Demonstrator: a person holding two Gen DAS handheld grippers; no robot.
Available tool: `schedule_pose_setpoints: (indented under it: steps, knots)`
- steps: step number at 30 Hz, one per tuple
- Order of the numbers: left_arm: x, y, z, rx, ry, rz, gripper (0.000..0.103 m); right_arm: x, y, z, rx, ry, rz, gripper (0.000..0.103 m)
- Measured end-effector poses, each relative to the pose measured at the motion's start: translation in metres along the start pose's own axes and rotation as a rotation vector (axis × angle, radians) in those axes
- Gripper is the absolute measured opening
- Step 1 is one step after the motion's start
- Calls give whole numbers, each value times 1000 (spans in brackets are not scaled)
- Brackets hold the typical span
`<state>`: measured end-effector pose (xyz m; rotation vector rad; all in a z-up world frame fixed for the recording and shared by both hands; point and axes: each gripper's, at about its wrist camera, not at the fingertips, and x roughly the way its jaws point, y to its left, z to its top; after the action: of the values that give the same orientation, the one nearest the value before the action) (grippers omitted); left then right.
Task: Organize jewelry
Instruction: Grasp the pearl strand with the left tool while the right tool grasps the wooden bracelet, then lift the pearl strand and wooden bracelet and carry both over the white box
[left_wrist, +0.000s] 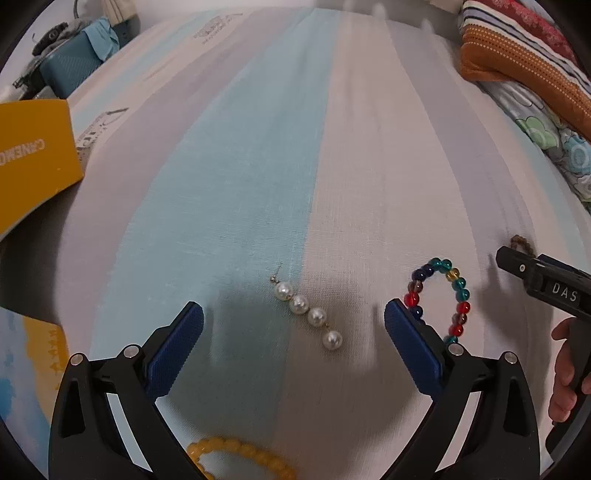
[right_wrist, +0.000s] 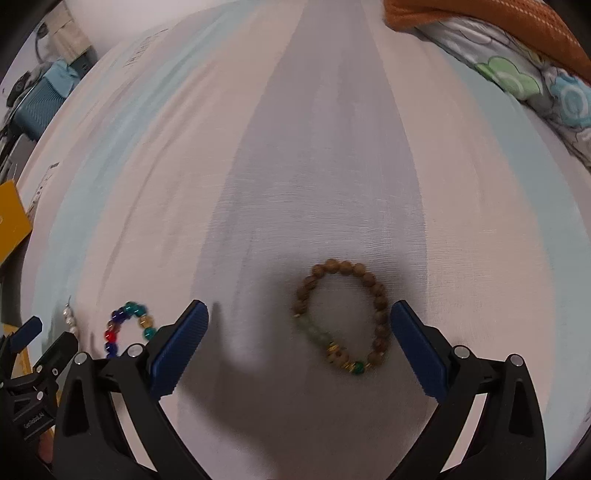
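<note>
Striped cloth, pale blue, grey and off-white bands, covers the bed (left_wrist: 258, 166) where the jewelry lies.

Left gripper (left_wrist: 293, 325): jaws spread wide, nothing between the blue pads, poised low over the sheet. Pearl earring (left_wrist: 308, 314), four white pearls in a line with a thin post at the far end, lies flat between the two fingers, touching neither. Multicoloured bead bracelet (left_wrist: 441, 299), red, teal, dark blue and amber glass beads, lies just beside the left gripper's right-hand finger, which hides part of the ring. Yellow bead bracelet (left_wrist: 240, 456) sits at the near edge of the left wrist view, partly cut off.

Right gripper (right_wrist: 299, 325): also released, jaws wide, empty. Wooden bead bracelet (right_wrist: 341, 317), brown beads with a run of pale green ones, small gold spacers and one dark green bead, lies on a grey stripe between its fingers, close to the right-hand pad; contact cannot be told.

Yellow box (left_wrist: 33, 155) rests at the left edge of the bed. Folded orange blanket (left_wrist: 517, 62) and floral bedding (left_wrist: 554, 144) are piled at the far right. A hand (left_wrist: 567, 373) holds the right gripper's handle.
</note>
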<state>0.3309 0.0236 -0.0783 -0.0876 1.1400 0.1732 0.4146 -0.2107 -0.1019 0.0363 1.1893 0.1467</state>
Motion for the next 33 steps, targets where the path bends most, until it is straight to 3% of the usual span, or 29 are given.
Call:
schedule_pose_setpoints:
  steps: [5, 8, 11, 18, 20, 21, 23, 33]
  knots:
    - [15, -2, -1, -5, 33, 11, 87, 6, -3, -1, 12, 3, -13, 78]
    - [18, -3, -2, -11, 31, 18, 84, 5, -4, 1, 21, -1, -25, 67]
    - [18, -5, -3, -10, 30, 18, 75, 2, -4, 0, 19, -5, -36, 53]
    - [15, -14, -4, 25, 25, 14, 46, -2, -2, -6, 10, -7, -56, 23]
    - [14, -16, -5, 33, 21, 15, 33, -3, -4, -6, 16, -9, -56, 16]
    - [13, -18, -4, 41, 18, 18, 22, -2, -5, -5, 23, -8, -47, 10]
    - [11, -20, -5, 59, 12, 19, 10, -3, -7, -5, 32, -9, -36, 8]
    - [-1, -14, -5, 55, -5, 3, 10, -11, -9, -4, 35, -22, -19, 7]
